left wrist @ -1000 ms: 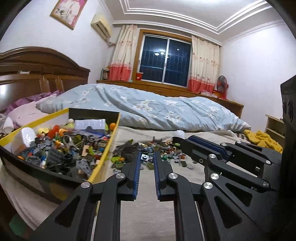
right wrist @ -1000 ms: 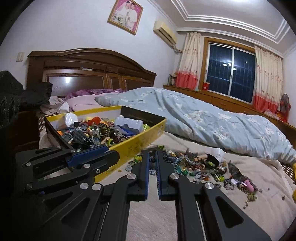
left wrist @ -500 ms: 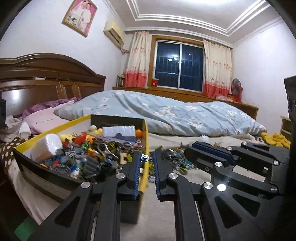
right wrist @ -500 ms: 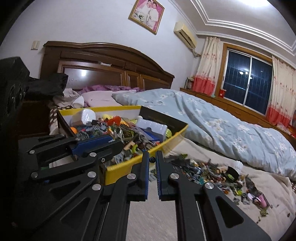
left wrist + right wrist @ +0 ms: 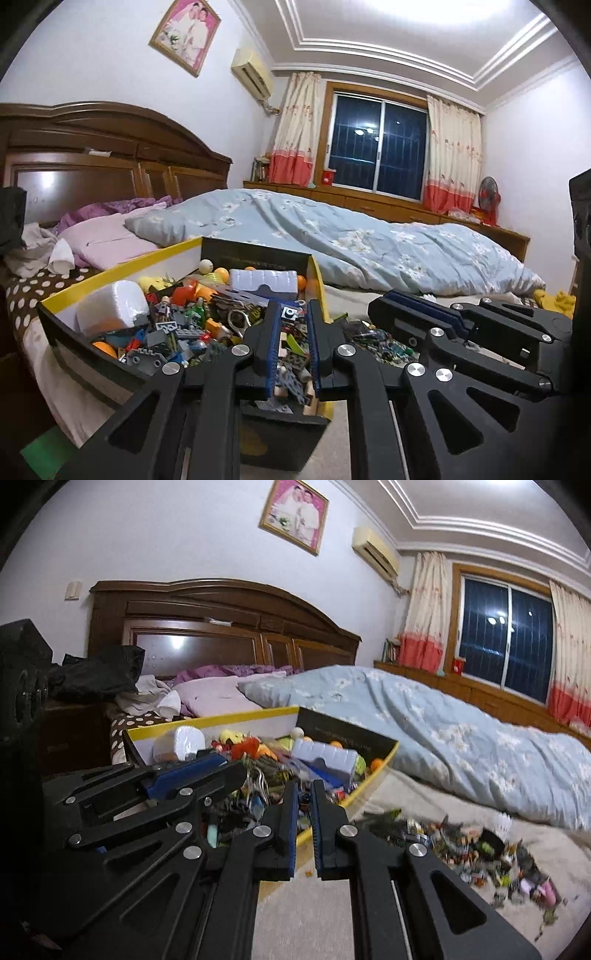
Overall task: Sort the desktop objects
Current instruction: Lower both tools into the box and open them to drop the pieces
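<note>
**Two claws over the toy box**

Up close, the left gripper (image 5: 291, 314) holds a small grey square piece (image 5: 289, 314) between its tips, with its jaws set narrow. The right gripper (image 5: 304, 798) pinches a tiny dark round bit (image 5: 304, 797), and its jaws are narrow too. What that bit is made of is too small to tell.

Both grippers hang over the near right corner of the box (image 5: 122, 260). The box has bright yellow rims and dark, flat sides, and it sits on the near side of the bed (image 5: 314, 897). Its near wall is cut off behind the black arms of the left gripper.

Inside the box is a jumble of hard plastic blocks in many colors. A white foam lump (image 5: 110, 304) sits at the left end. A pale ridged plastic case (image 5: 263, 280) lies near the far wall, with orange balls (image 5: 302, 282) beside it. Most small bits are too mixed up to name.

More tiny pieces (image 5: 476, 845) lie scattered on the beige sheet to the right of the box. They look blurry in the right wrist view. A soft blue quilt (image 5: 332, 229) with white flowers is bunched up behind them.
</note>
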### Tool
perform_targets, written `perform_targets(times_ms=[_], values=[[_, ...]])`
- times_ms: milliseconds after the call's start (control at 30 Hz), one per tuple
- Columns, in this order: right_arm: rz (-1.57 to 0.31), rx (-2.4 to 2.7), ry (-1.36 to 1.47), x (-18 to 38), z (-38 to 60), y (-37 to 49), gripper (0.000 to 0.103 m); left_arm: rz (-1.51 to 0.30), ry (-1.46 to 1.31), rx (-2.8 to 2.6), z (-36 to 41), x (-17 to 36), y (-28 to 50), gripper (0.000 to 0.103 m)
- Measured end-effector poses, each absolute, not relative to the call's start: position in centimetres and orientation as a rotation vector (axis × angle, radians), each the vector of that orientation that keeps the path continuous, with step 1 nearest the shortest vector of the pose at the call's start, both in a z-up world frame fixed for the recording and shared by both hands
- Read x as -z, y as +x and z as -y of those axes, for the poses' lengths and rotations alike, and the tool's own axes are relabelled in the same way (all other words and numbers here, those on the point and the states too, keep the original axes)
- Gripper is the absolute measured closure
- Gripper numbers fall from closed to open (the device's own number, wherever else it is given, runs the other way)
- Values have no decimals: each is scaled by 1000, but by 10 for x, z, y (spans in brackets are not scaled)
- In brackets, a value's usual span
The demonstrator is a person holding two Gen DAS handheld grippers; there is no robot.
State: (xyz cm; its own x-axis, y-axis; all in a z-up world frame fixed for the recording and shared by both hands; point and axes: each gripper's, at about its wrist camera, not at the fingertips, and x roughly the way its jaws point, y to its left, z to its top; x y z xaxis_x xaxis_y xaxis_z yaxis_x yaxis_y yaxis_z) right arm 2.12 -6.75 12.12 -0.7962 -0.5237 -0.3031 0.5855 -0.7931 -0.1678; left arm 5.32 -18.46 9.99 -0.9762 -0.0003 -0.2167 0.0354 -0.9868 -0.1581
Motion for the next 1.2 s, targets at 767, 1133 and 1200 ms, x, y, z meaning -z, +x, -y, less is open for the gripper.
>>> perform_targets(times_ms=[767, 1133, 1200], values=[[-270, 2321, 511, -85, 113, -43, 95, -264, 537, 2903, 220, -68, 11, 88], [-259, 2274, 596, -59, 120, -56, 95, -143, 576, 2850, 218, -53, 7, 85], [-250, 2290, 583, -59, 120, -55, 95, -131, 570, 2839, 218, -54, 7, 82]])
